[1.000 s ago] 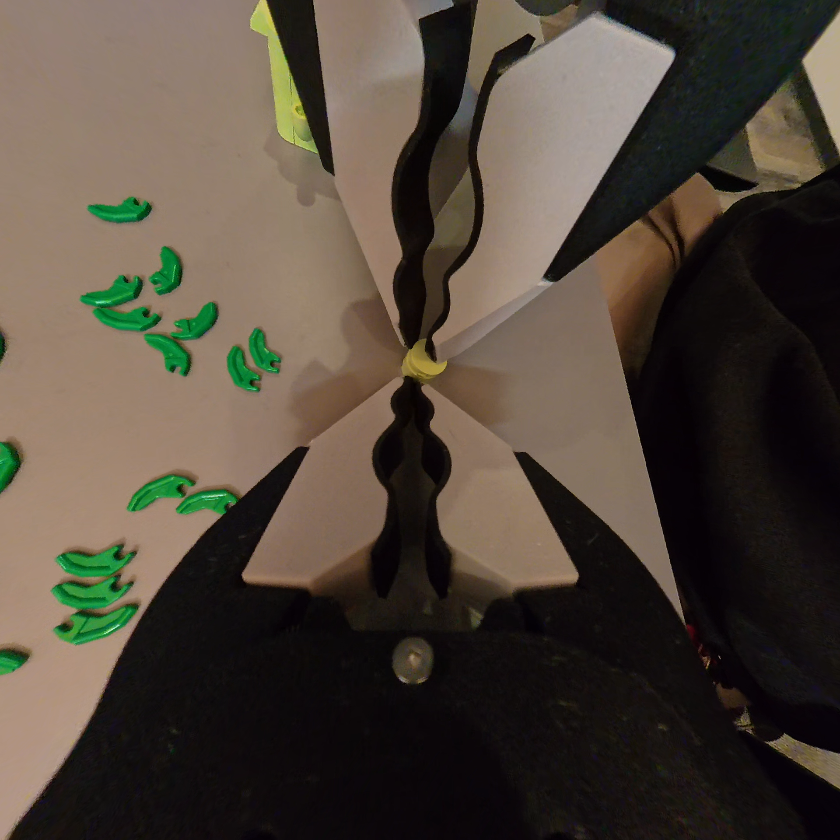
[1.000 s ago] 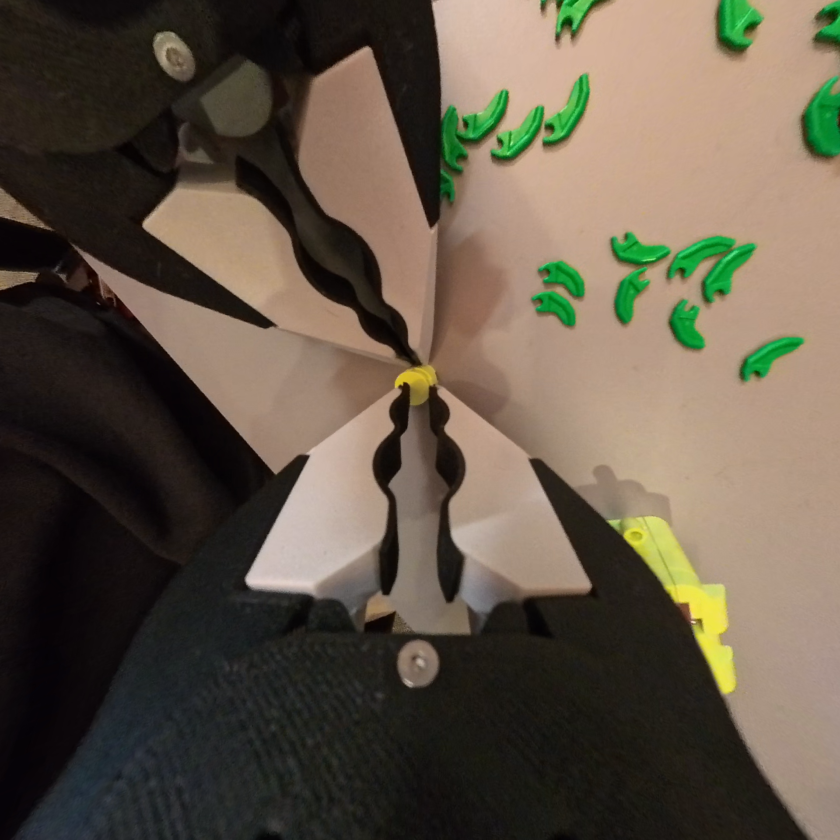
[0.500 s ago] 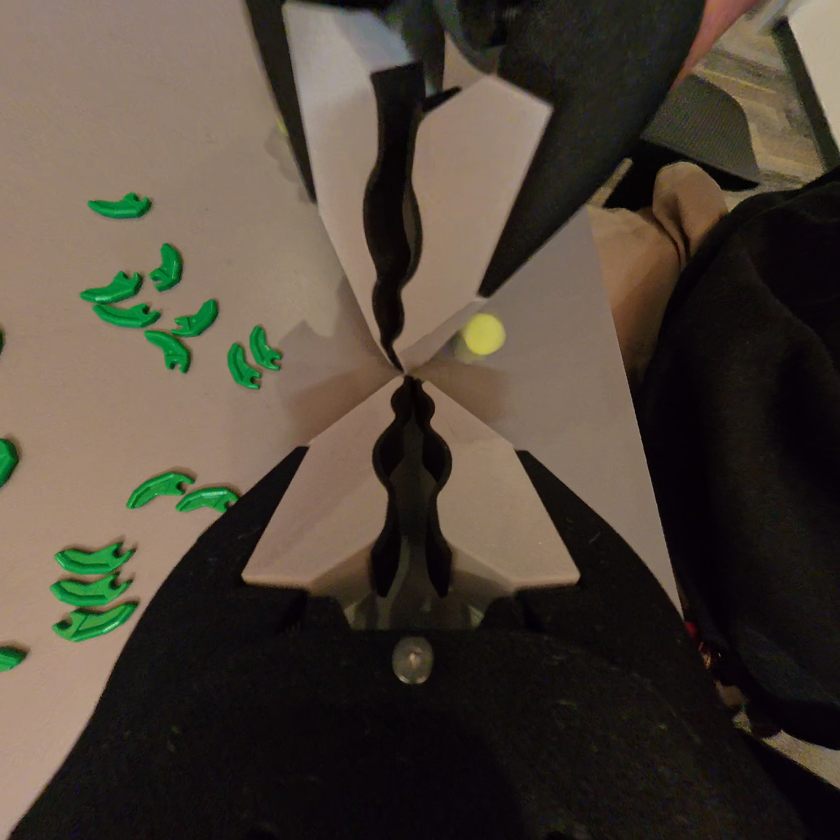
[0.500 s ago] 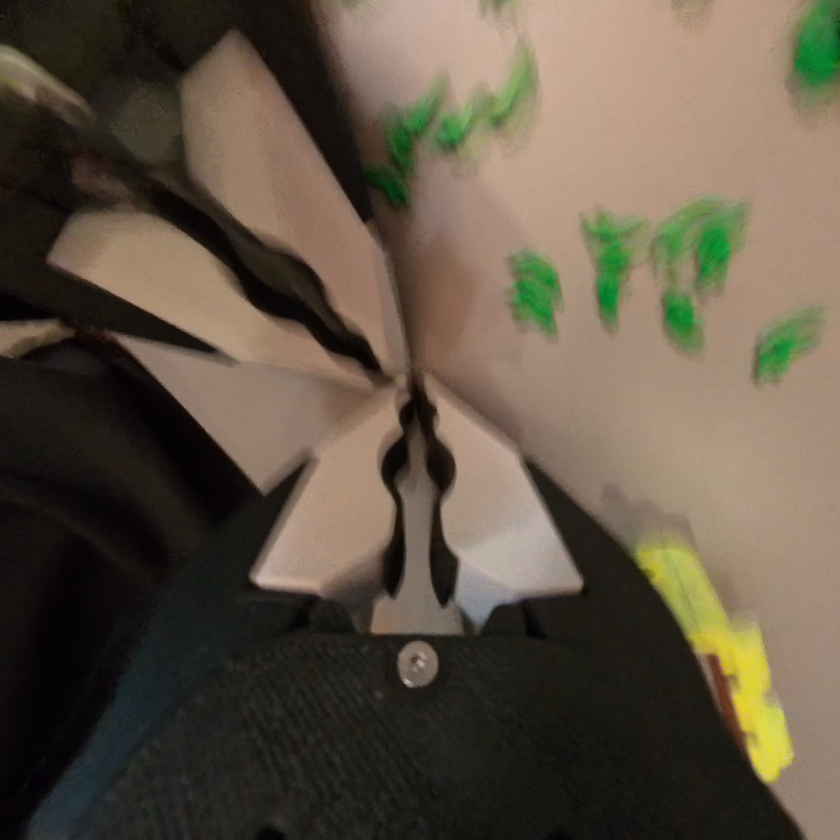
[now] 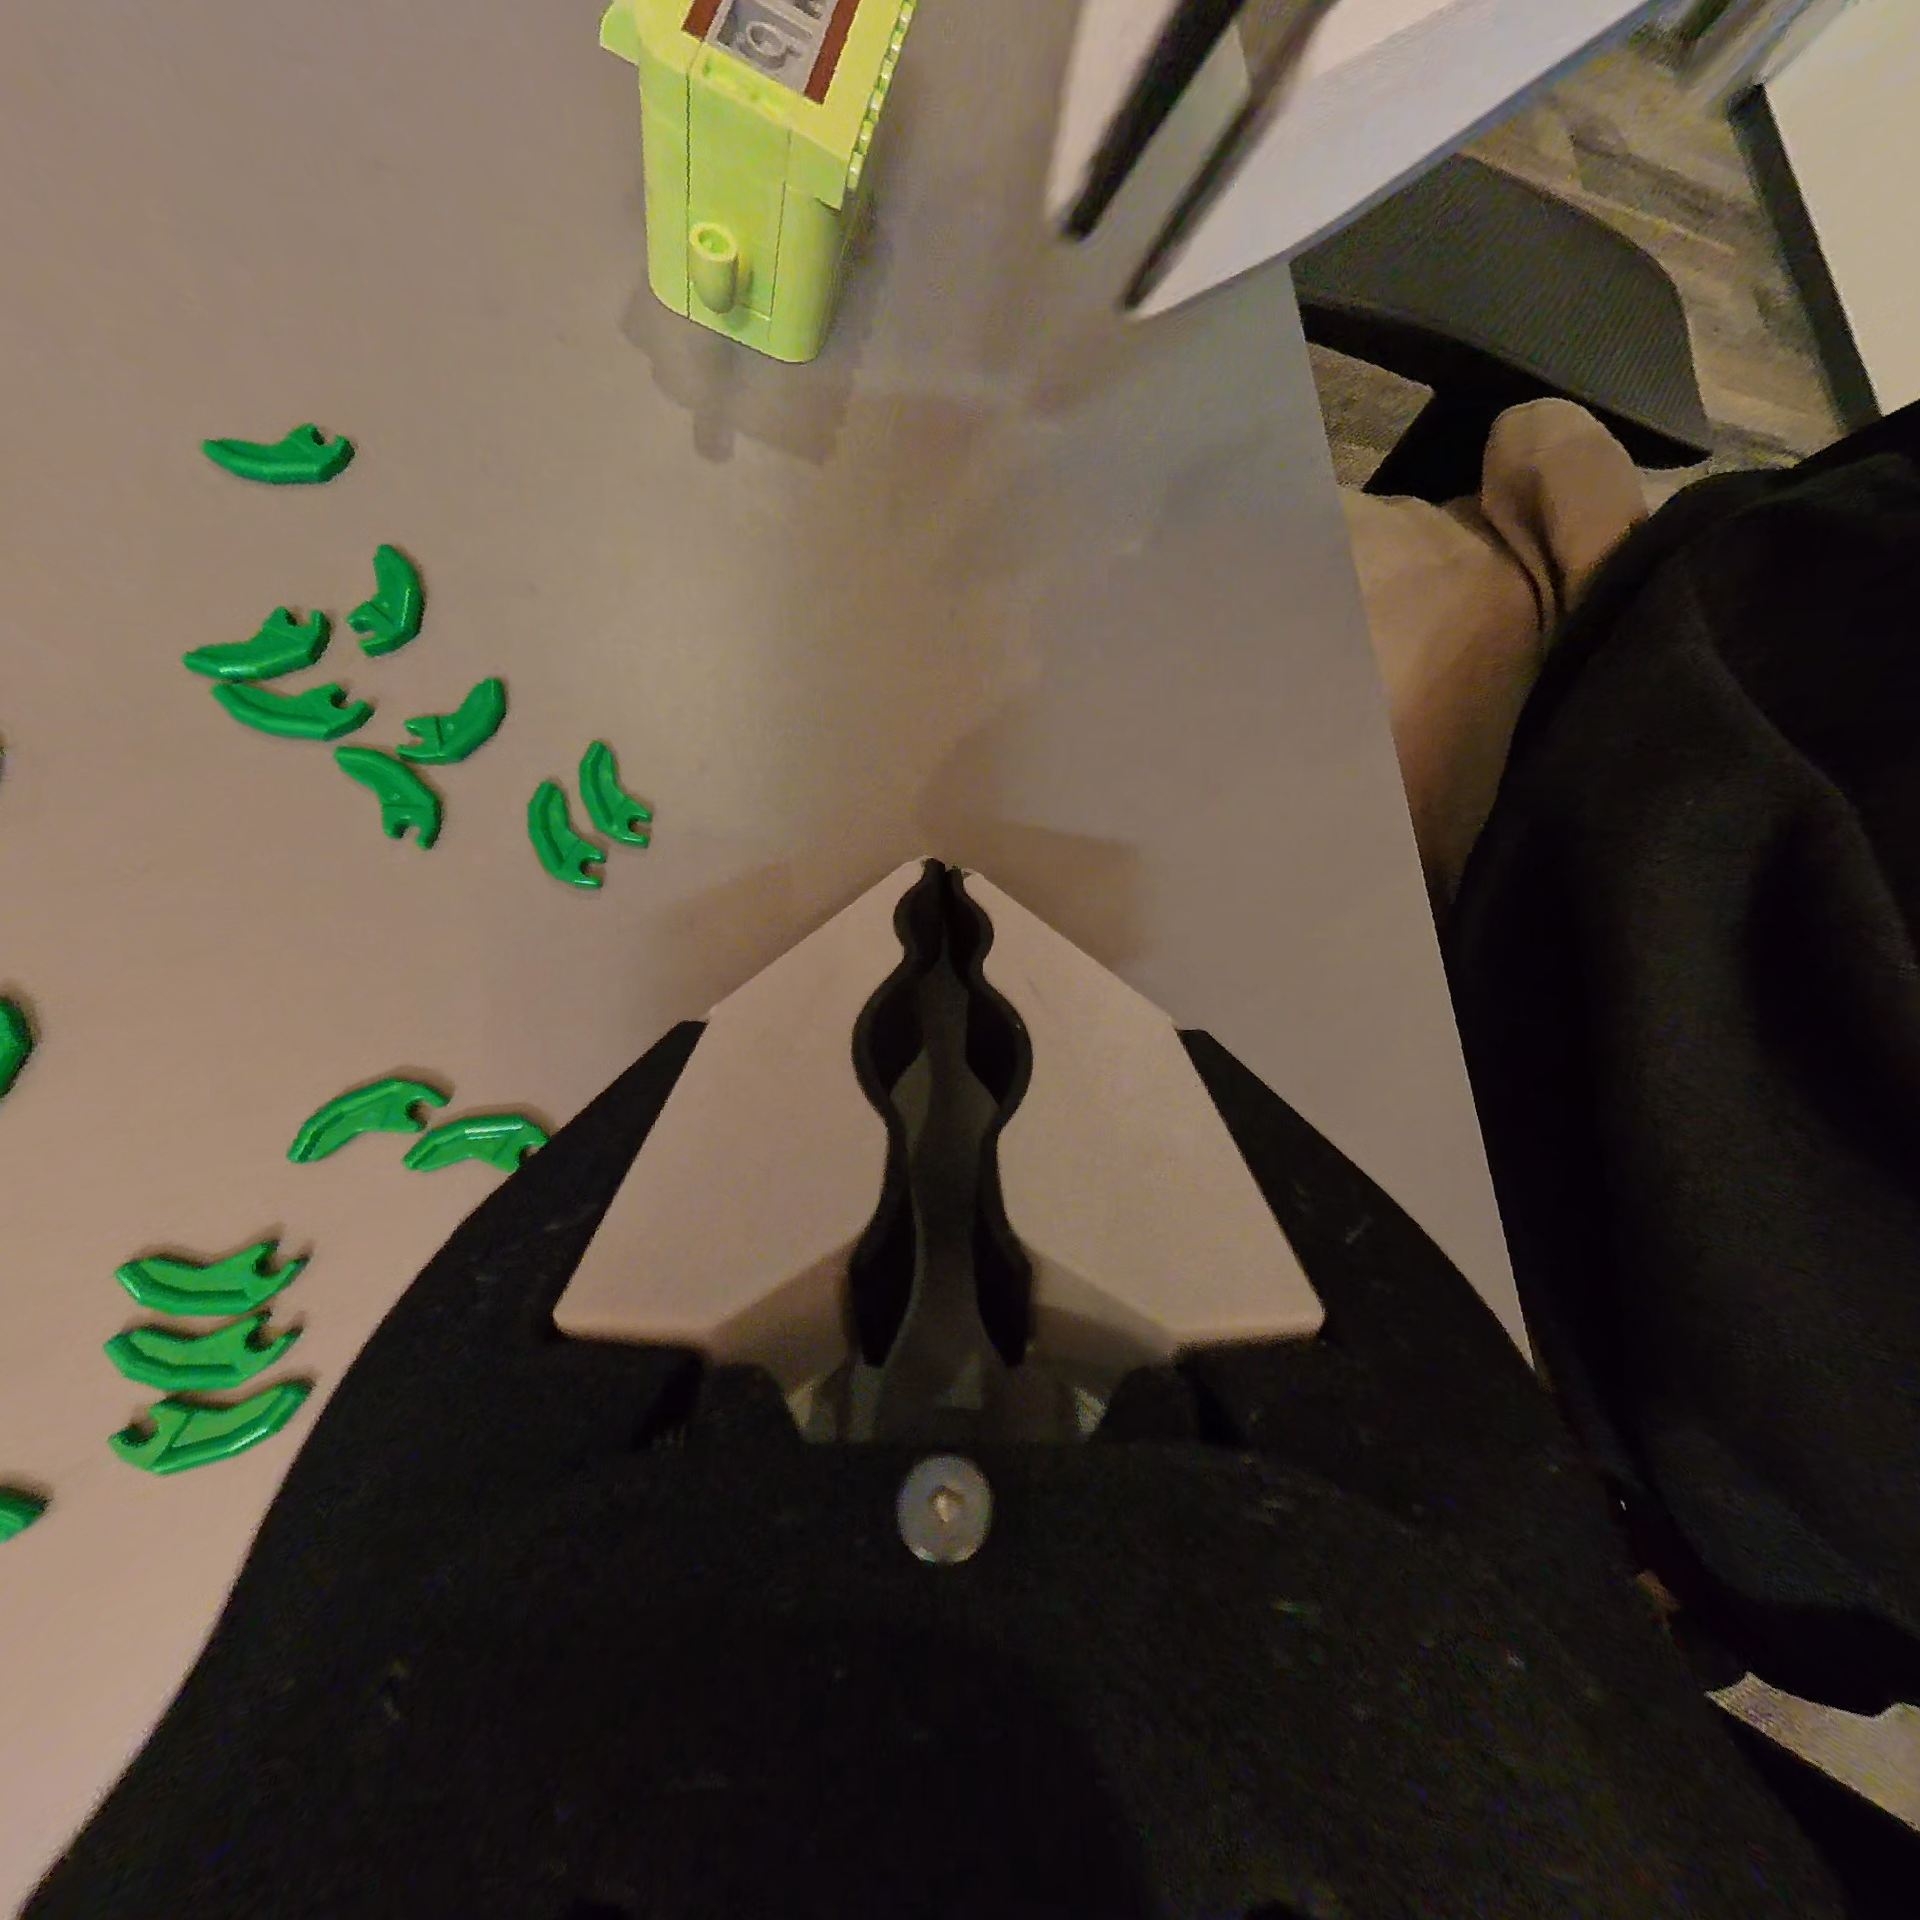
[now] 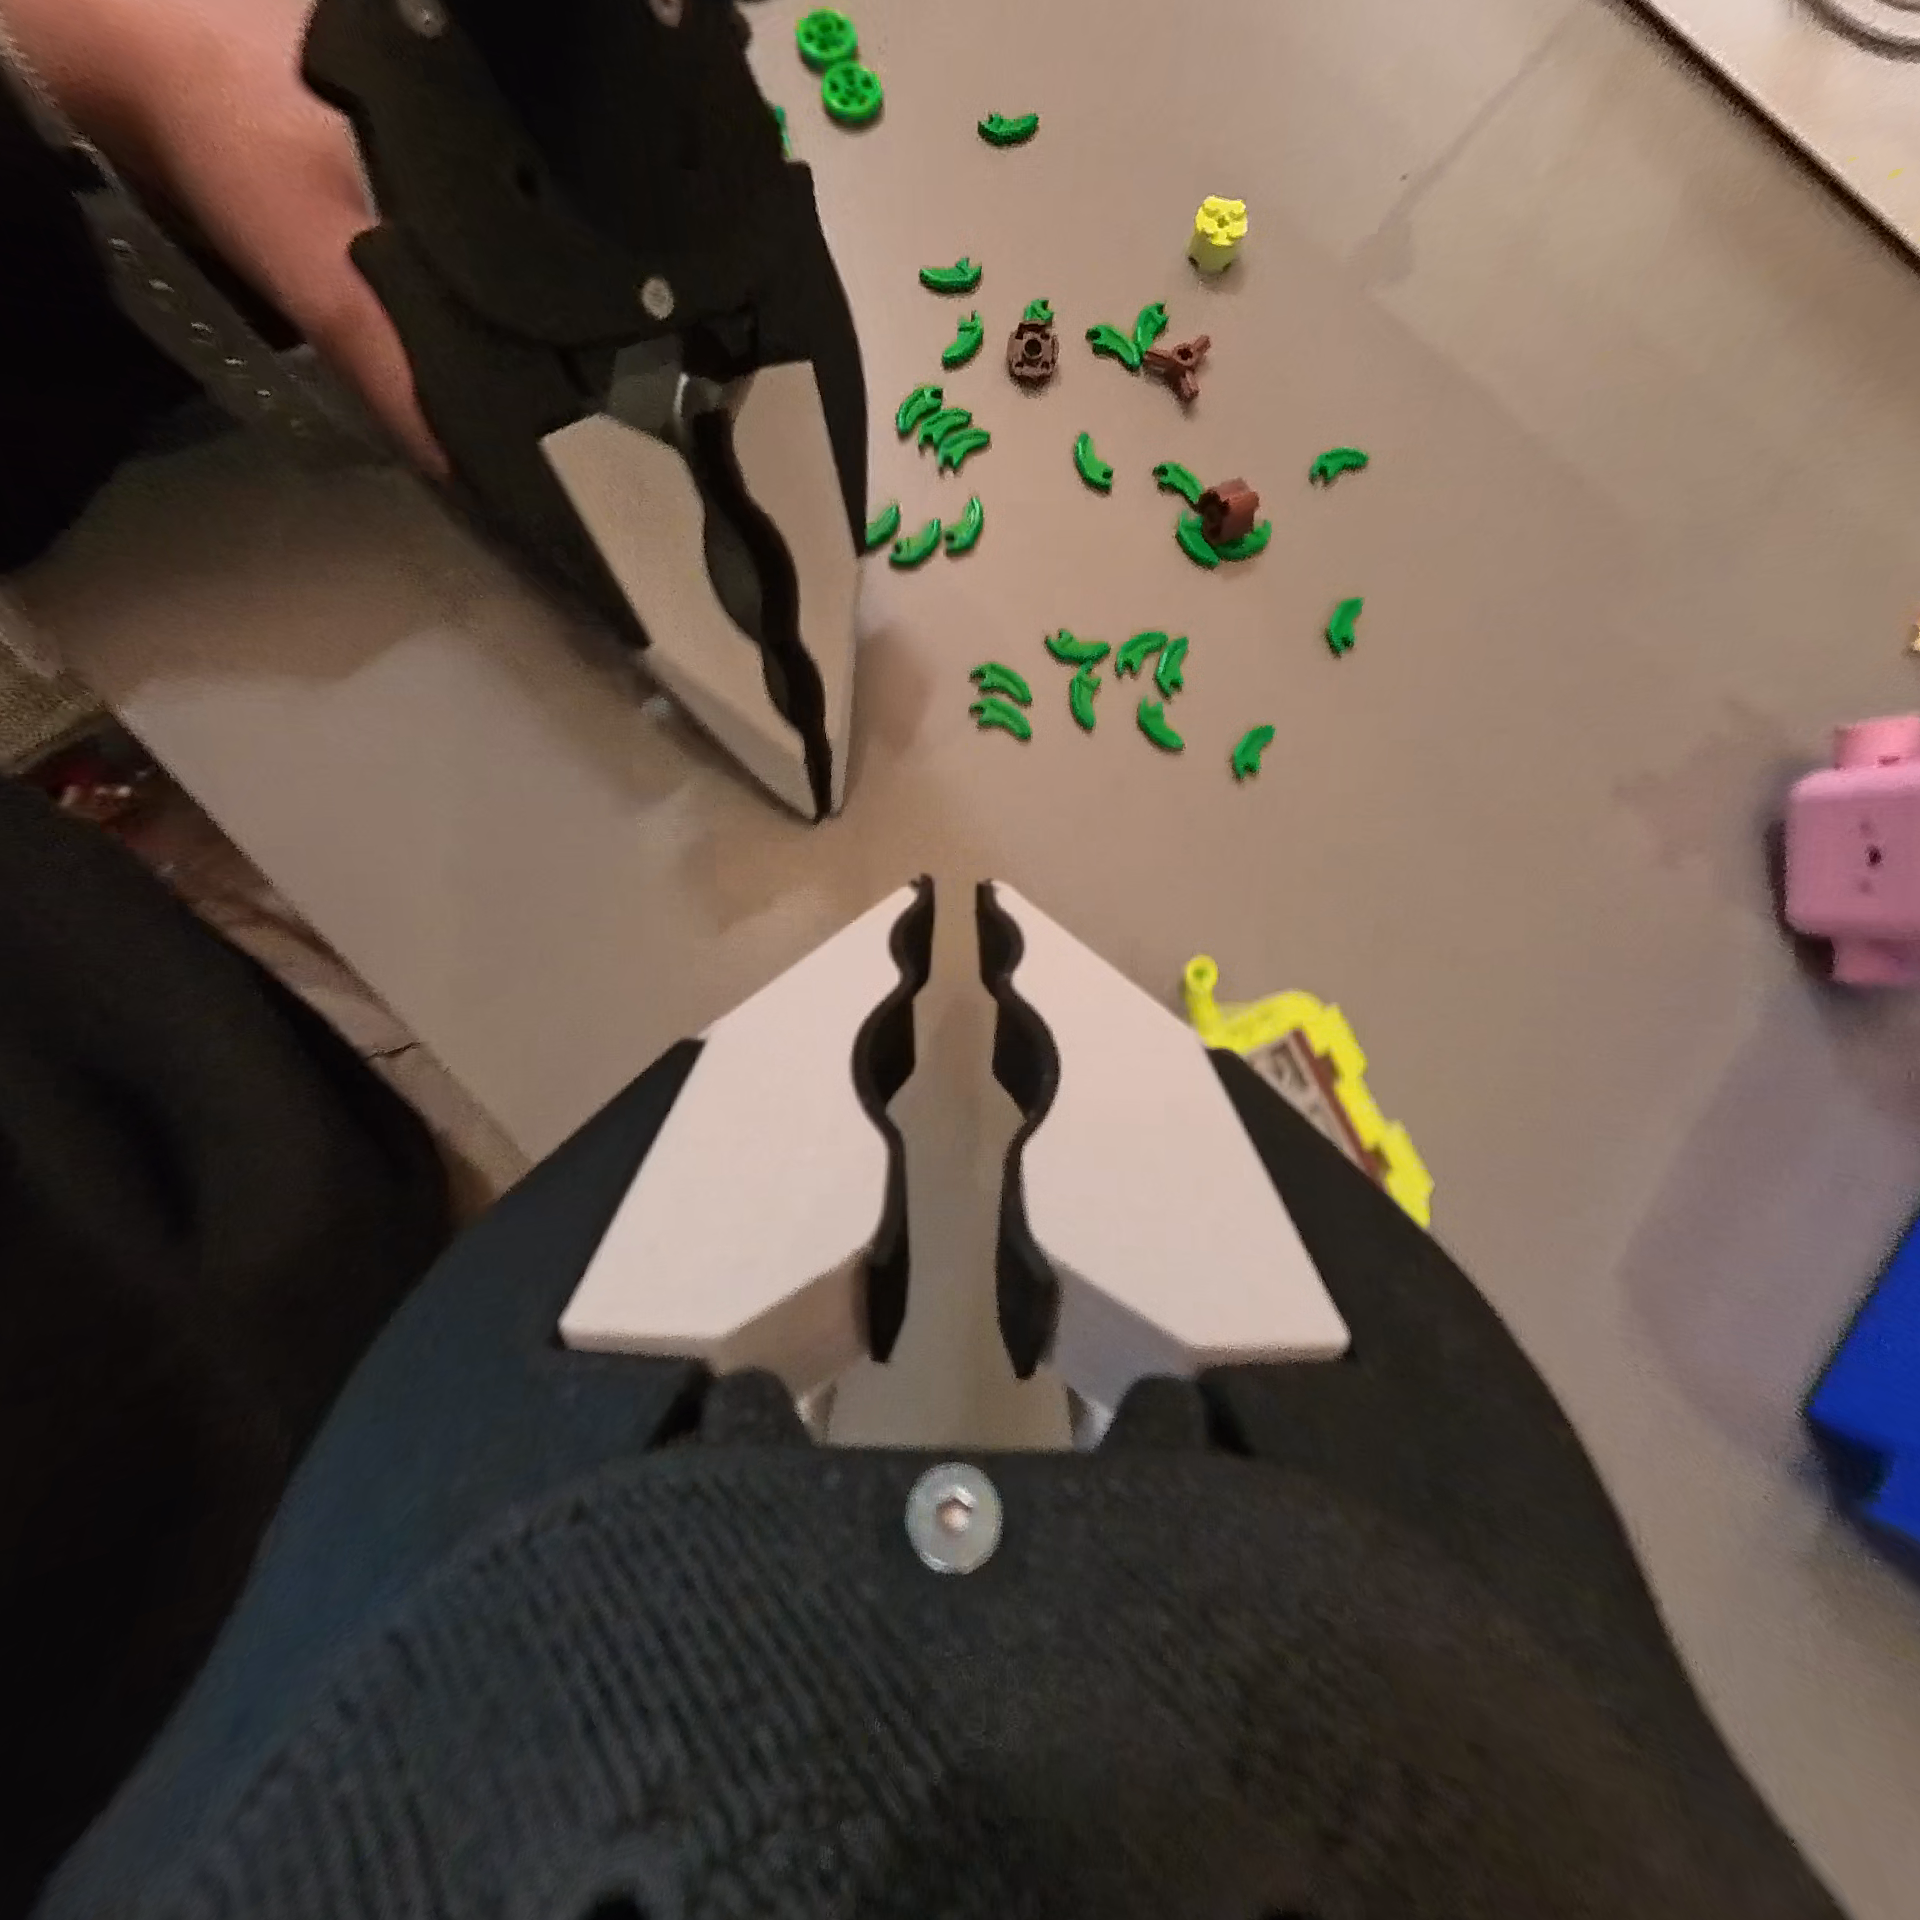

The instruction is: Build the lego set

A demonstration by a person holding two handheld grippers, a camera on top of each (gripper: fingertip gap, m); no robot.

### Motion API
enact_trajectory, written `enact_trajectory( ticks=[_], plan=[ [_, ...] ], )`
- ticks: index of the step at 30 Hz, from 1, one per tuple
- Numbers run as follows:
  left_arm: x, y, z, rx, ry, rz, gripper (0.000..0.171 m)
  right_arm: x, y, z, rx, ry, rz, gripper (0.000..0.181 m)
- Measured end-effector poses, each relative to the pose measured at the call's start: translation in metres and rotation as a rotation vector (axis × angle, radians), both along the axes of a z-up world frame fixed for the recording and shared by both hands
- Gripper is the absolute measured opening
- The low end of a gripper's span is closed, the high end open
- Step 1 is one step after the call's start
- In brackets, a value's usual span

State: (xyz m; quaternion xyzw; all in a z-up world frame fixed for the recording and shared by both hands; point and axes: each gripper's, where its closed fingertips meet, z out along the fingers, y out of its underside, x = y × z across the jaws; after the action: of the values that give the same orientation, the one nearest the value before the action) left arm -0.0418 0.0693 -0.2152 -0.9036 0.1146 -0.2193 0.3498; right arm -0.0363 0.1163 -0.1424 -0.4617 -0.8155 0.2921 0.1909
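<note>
My left gripper (image 5: 940,871) is shut with nothing visible between its tips, low over the grey table (image 5: 935,571); it also shows in the right wrist view (image 6: 821,802). My right gripper (image 6: 951,888) is open by a narrow gap and empty; in the left wrist view it is blurred at the top right (image 5: 1117,265). A lime-yellow lego build (image 5: 758,177) stands on the table beyond the left gripper, and in the right wrist view it lies just right of the right gripper (image 6: 1320,1081). Several green curved pieces (image 5: 416,717) (image 6: 1091,681) lie scattered. The small yellow piece from earlier is out of sight.
A pink build (image 6: 1860,862) and a blue block (image 6: 1870,1434) sit at the right. A small yellow cylinder (image 6: 1218,234), brown pieces (image 6: 1031,351) and green wheels (image 6: 852,88) lie farther off. The table edge (image 5: 1382,727) runs beside a person's dark clothing (image 5: 1714,935).
One second ago both grippers pinched a small yellow piece between them. It slipped free, and the grippers have drawn apart; the right gripper has opened slightly and pulled back.
</note>
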Motion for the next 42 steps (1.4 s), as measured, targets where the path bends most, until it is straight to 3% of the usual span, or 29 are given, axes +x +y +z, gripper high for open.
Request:
enact_trajectory(
  ticks=[6,9,12,15,19,24,27,31,33,35,39,42],
  plan=[
    [0.0,0.0,0.0,0.002,0.007,-0.001,0.0,0.078,0.049,-0.021,-0.004,-0.068,-0.12,0.014],
    [0.0,0.0,0.0,0.009,0.023,-0.012,0.0,0.096,0.075,-0.025,-0.001,-0.091,-0.17,0.013],
    [0.0,0.003,0.001,0.028,0.056,-0.001,0.0,0.101,0.083,-0.01,-0.107,-0.039,-0.225,0.014],
    [-0.003,0.008,0.014,0.112,0.048,0.086,0.0,0.112,0.094,0.004,-0.16,0.046,-0.291,0.014],
    [0.004,0.008,0.049,0.278,-0.009,0.239,0.0,0.151,0.121,0.009,-0.103,0.162,-0.387,0.012],
    [0.028,0.0,0.065,0.387,0.068,0.388,0.002,0.226,0.156,0.004,0.013,0.304,-0.522,0.018],
    [0.057,-0.001,0.074,0.456,0.082,0.45,0.004,0.285,0.18,-0.016,0.098,0.322,-0.615,0.028],
    [0.116,-0.006,0.071,0.494,0.072,0.472,0.006,0.371,0.2,-0.064,0.181,0.249,-0.687,0.034],
    [0.146,-0.006,0.06,0.477,0.093,0.464,0.007,0.418,0.206,-0.104,0.172,0.173,-0.686,0.019],
    [0.178,-0.003,0.047,0.441,0.089,0.452,0.007,0.461,0.214,-0.154,0.132,0.082,-0.719,0.019],
    [0.239,0.007,0.012,0.356,0.041,0.435,0.007,0.536,0.228,-0.279,0.049,-0.128,-0.79,0.038],
    [0.282,0.021,-0.009,0.296,-0.055,0.425,0.007,0.575,0.232,-0.367,-0.047,-0.259,-0.823,0.031]
  ],
)
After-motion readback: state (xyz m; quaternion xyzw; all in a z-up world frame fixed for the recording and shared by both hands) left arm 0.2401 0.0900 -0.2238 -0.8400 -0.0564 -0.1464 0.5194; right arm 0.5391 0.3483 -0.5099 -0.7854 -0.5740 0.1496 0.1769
